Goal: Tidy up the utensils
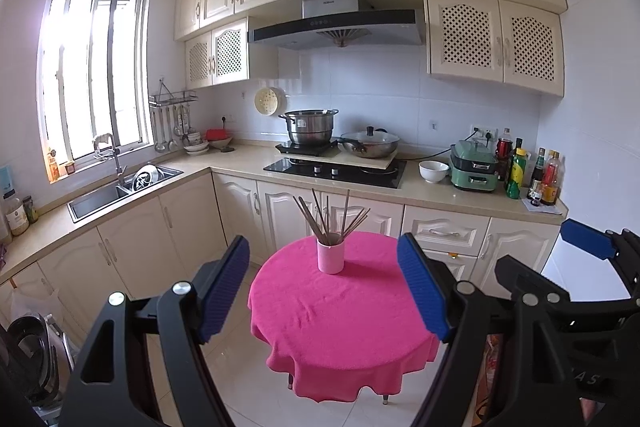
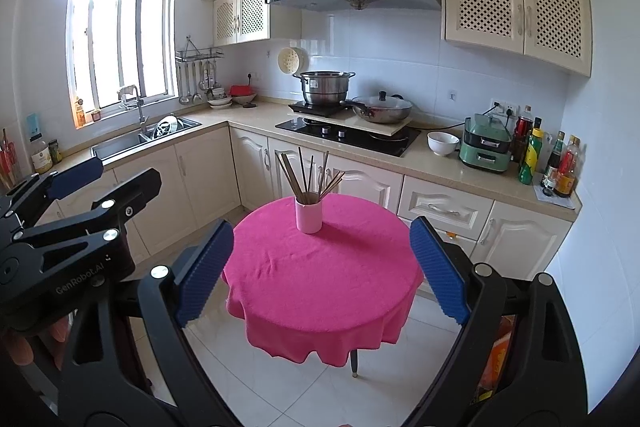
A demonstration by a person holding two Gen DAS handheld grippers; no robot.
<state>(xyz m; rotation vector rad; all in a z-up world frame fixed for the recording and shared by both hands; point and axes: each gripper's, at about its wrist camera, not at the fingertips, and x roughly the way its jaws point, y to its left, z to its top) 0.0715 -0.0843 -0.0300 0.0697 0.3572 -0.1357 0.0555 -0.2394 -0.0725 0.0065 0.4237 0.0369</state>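
Brown wooden chopsticks point(image 1: 329, 215) are held upright and fanned out in a pink cup point(image 1: 330, 256), which is set on the far half of a round table draped in a bright pink cloth point(image 1: 340, 315). No other item is seen on the cloth. From the right wrist view the same chopsticks point(image 2: 308, 175) and cup point(image 2: 308, 215) are seen toward the back of the cloth point(image 2: 320, 279), and a dark table leg point(image 2: 354, 361) is shown beneath its hanging edge.

Nearer the cameras, the left gripper point(image 1: 324, 291) is held above the floor short of the table, its blue-padded jaws spread wide with nothing between them. The right gripper point(image 2: 320, 267) is likewise held apart from the table, its jaws released and gripping nothing. Each gripper is caught at the edge of the other's view, side by side.

Behind the table, cream base cabinets point(image 1: 280, 211) are topped by a beige counter point(image 1: 440, 193). A black hob point(image 1: 336, 173) is set into it, and on a board above the hob a steel pot point(image 1: 310, 131) and a lidded wok point(image 1: 370, 143) are placed. A white bowl point(image 1: 433, 171) and a green appliance point(image 1: 474, 169) are ranged to the right, with bottles point(image 1: 516, 171) beside them. A sink point(image 1: 120, 187) is fitted below the window point(image 1: 92, 79).
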